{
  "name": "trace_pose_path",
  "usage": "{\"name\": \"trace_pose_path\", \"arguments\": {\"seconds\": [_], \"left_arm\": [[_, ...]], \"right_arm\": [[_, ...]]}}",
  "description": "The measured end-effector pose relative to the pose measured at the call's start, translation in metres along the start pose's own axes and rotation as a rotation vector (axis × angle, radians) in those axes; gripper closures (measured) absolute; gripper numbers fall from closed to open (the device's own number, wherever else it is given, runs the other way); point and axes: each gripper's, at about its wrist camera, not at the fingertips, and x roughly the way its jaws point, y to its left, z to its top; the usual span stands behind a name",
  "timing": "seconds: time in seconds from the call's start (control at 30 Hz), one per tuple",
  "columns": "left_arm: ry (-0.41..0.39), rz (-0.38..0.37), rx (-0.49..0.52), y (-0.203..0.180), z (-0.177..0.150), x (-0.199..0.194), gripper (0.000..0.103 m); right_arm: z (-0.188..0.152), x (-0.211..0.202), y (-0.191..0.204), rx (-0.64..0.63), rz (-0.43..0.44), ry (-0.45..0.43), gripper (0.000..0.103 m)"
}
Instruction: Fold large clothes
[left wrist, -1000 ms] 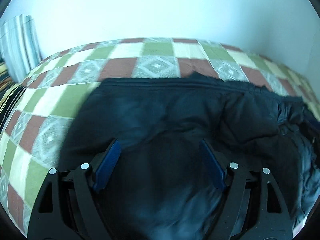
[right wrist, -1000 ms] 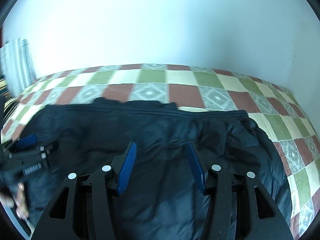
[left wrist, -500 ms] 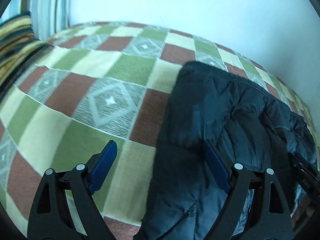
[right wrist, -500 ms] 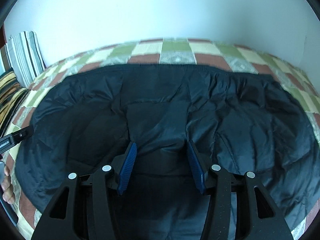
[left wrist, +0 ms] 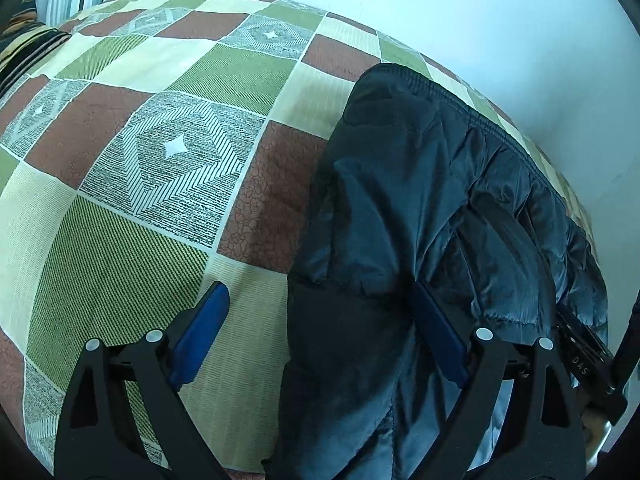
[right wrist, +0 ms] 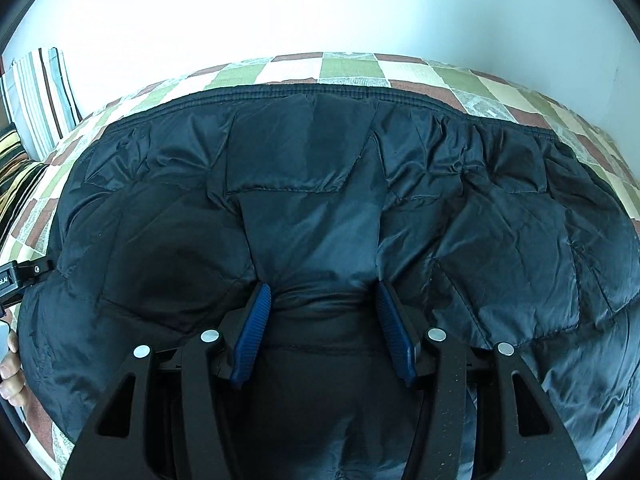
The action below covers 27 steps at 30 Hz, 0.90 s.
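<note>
Dark quilted jacket (right wrist: 320, 200) lies spread on the checkered bedspread (left wrist: 160, 160).

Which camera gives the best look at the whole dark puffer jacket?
The right wrist view: the dark puffer jacket spreads across the checked bedspread, its ribbed edge visible. The left wrist view shows only one end.

A dark navy quilted jacket (right wrist: 320, 208) lies on a bedspread (left wrist: 168, 152) checked green, cream, rust and grey-diamond; striped pillow (right wrist: 40, 96).
</note>
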Motion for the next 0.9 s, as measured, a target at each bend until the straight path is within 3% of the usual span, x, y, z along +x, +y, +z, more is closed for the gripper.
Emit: {"name": "trace_pose_path", "arguments": {"seconds": [0.2,0.3,0.5,0.7,0.9], "left_arm": [[-0.038,0.020,-0.017,0.001,-0.003,-0.016,0.011],[-0.065,0.037,-0.035,0.001,-0.011,-0.031,0.011],[-0.098,0.025,-0.051,-0.001,-0.048,-0.061,0.011],[-0.066,-0.002,-0.075,0.003,-0.066,-0.053,0.011],[-0.069,-0.005,-0.091,-0.003,-0.064,-0.041,0.010]], "right_arm": [[-0.002,-0.033,-0.007,0.015,0.038,-0.063,0.047],[-0.007,-0.059,-0.021,0.040,0.037,-0.109,0.039],[-0.031,-0.109,-0.104,0.164,-0.070,-0.153,0.028],[-0.058,-0.121,-0.205,0.352,-0.199,-0.108,0.024],[-0.076,-0.104,-0.238,0.462,-0.120,-0.046,0.024]]}}
